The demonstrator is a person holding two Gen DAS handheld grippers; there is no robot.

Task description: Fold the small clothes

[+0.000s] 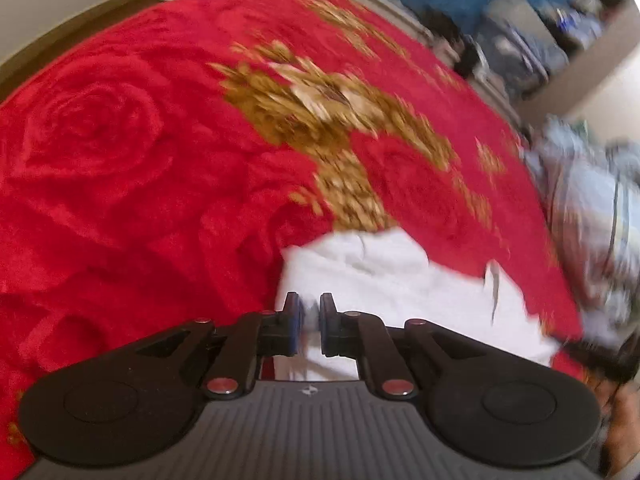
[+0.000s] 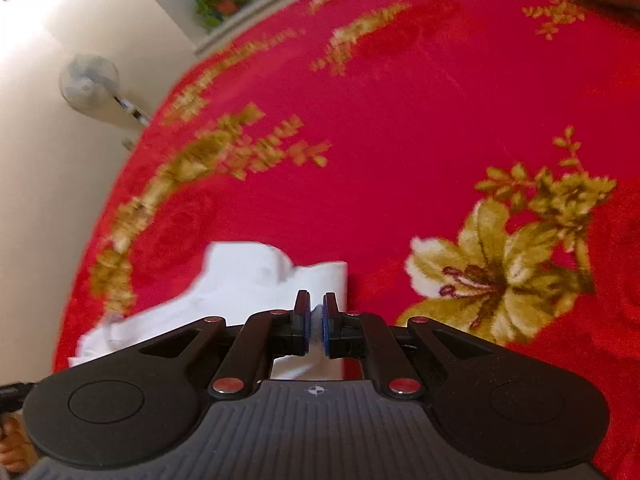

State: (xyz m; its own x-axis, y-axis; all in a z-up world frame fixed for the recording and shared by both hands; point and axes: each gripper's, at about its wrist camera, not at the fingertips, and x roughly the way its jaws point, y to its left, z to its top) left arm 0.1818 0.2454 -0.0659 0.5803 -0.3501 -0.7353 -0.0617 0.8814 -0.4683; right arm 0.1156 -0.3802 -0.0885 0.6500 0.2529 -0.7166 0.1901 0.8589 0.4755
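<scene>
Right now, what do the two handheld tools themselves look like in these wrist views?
Both match. The left tool and right tool have black linkage arms with round silver-and-red pivot fasteners, blue pads on the inner faces of the fingers, and two round black discs flanking a grey ribbed body that bears a small emblem. No cables or sleeves are visible; a bit of bare skin shows at each frame's bottom corner.

I'm looking at a bright red blanket [image 2: 400,140] with gold leaf sprays and a cream-and-gold lily with dark maroon stamens, plus tone-on-tone red roses showing in the left view. The garment [image 1: 380,280] is plain white. Both hand-held grippers, left [image 1: 309,320] and right [image 2: 316,320], are showing black with blue pads [image 1: 294,320]. A blurry pale blue-grey striped pile [image 1: 592,208] is sitting at the right.
</scene>
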